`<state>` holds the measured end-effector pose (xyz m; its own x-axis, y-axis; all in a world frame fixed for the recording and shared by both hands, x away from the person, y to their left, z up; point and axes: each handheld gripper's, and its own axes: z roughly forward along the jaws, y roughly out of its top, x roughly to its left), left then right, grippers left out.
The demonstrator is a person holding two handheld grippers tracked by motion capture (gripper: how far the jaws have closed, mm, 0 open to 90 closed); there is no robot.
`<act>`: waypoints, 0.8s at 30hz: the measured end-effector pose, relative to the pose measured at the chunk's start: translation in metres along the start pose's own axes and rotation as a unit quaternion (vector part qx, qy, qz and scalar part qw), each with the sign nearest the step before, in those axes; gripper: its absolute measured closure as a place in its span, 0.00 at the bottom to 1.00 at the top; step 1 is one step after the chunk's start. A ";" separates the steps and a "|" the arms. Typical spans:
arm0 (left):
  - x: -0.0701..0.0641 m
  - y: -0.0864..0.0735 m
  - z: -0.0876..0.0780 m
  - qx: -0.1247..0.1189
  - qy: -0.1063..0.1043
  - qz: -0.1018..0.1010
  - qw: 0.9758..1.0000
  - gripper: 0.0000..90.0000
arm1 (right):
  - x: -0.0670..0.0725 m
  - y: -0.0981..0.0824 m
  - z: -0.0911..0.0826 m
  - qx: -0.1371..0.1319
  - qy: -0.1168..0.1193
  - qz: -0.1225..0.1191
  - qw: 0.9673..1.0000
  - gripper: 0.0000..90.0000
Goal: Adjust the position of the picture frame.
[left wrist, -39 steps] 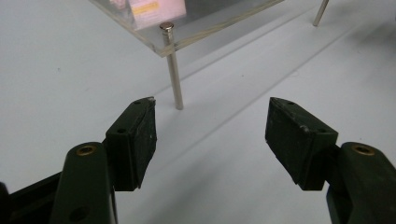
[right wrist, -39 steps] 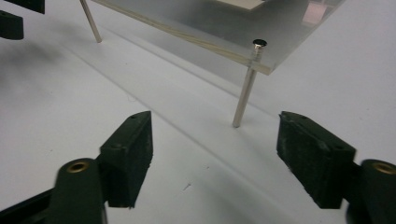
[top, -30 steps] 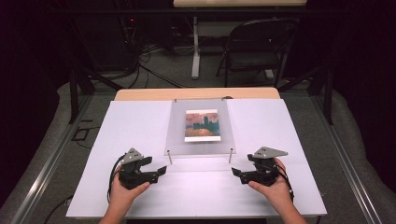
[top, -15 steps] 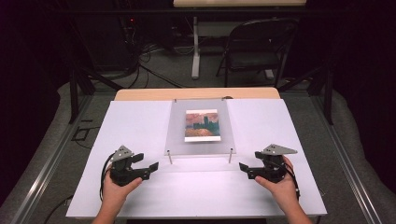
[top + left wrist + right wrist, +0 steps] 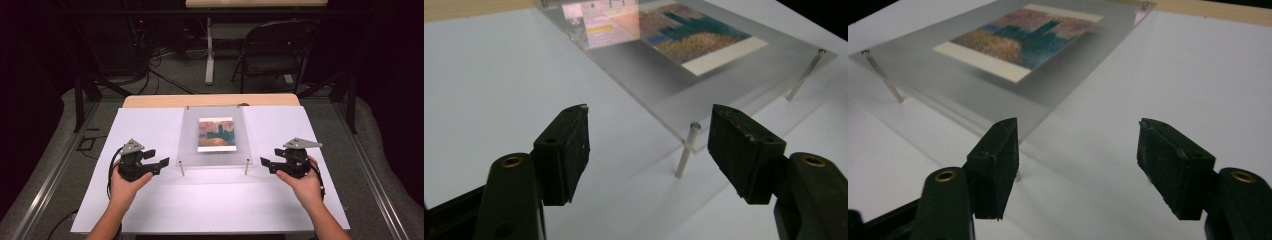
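A: How are the two tools being held?

B: The left gripper [image 5: 161,163] is being held at the near left corner of the clear acrylic plate [image 5: 190,145], and the right gripper [image 5: 265,164] at the near right corner. Both are being kept off the plate; no contact is being made. The jaws of each are being kept apart, with nothing between them, though they have just been closing a little.

A: And where is the plate being kept?

B: It is being carried on thin metal pins [image 5: 182,168] above the white table [image 5: 150,125], in the middle, towards the far edge. A painted picture [image 5: 216,134] is being displayed under it.

A: What is being seen along the jaws?

B: In the left gripper view, a corner pin [image 5: 686,150] and the plate's edge [image 5: 664,107] are being framed between the spread jaws, farther off. In the right gripper view, the plate's corner [image 5: 1038,112] is being seen just past the left-hand jaw, and the picture [image 5: 1018,37] is being shown beyond.
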<state>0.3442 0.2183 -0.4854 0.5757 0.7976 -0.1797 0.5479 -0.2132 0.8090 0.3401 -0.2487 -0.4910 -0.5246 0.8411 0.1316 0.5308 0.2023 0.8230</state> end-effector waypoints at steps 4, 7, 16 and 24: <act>0.005 0.014 0.009 -0.005 0.000 -0.007 1.000 0.38 | -0.008 0.016 0.009 -0.001 -0.001 0.002 1.000 0.40; 0.009 0.022 0.018 -0.002 0.007 -0.009 1.000 0.38 | -0.012 0.023 0.018 0.002 0.003 0.000 1.000 0.42; 0.022 0.042 0.041 -0.008 0.010 -0.026 1.000 0.45 | -0.021 0.037 0.047 0.025 -0.009 -0.017 1.000 0.45; 0.026 0.060 0.062 0.009 0.030 -0.012 0.999 0.42 | -0.030 0.054 0.068 0.011 -0.011 -0.011 1.000 0.49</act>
<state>0.4295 0.1912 -0.4766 0.5261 0.8344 -0.1645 0.5716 -0.2037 0.7948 0.4296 -0.2284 -0.4880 -0.5212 0.8473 0.1019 0.5337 0.2305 0.8136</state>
